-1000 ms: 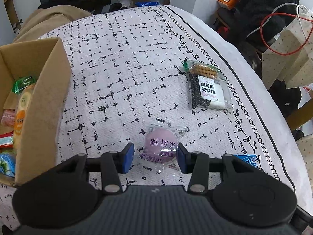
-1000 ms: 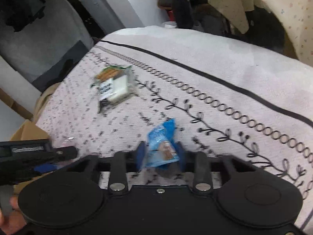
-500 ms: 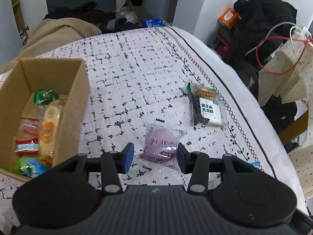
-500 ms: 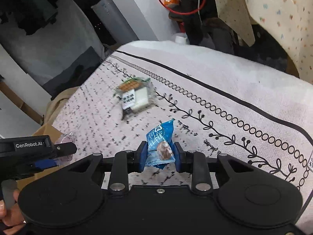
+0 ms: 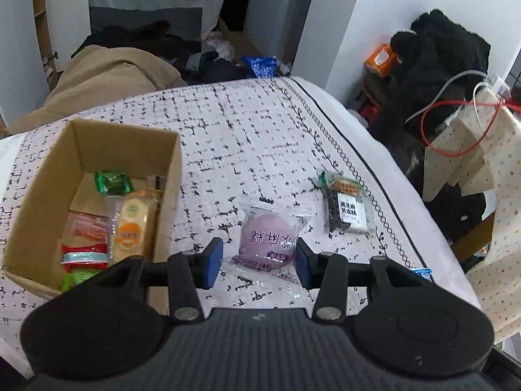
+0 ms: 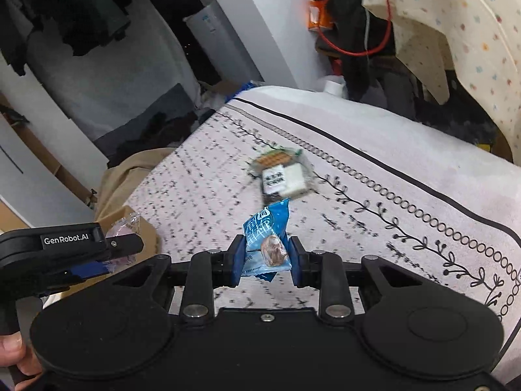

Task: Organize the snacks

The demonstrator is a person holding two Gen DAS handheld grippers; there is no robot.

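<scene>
My left gripper (image 5: 259, 262) is shut on a purple round snack in a clear wrapper (image 5: 266, 242) and holds it above the patterned tablecloth (image 5: 247, 137). To its left stands an open cardboard box (image 5: 123, 137) with several snack packets inside. A black-and-white sesame cake packet (image 5: 346, 208) lies on the cloth to the right. My right gripper (image 6: 265, 260) is shut on a blue snack packet (image 6: 265, 241), raised off the cloth. The right wrist view also shows the left gripper (image 6: 107, 254) with the purple snack (image 6: 122, 228) and the sesame packet (image 6: 281, 176).
A tan coat (image 5: 107, 75) lies past the table's far left edge. Off the right edge hang a spotted cloth (image 5: 482, 163), a red cable (image 5: 436, 130) and black clothing (image 5: 439, 49). A hand (image 6: 13, 355) grips the left tool's handle.
Both grippers have risen from the cloth with their snacks. The left view now takes in the whole box; the right view has swung toward the sesame packet.
</scene>
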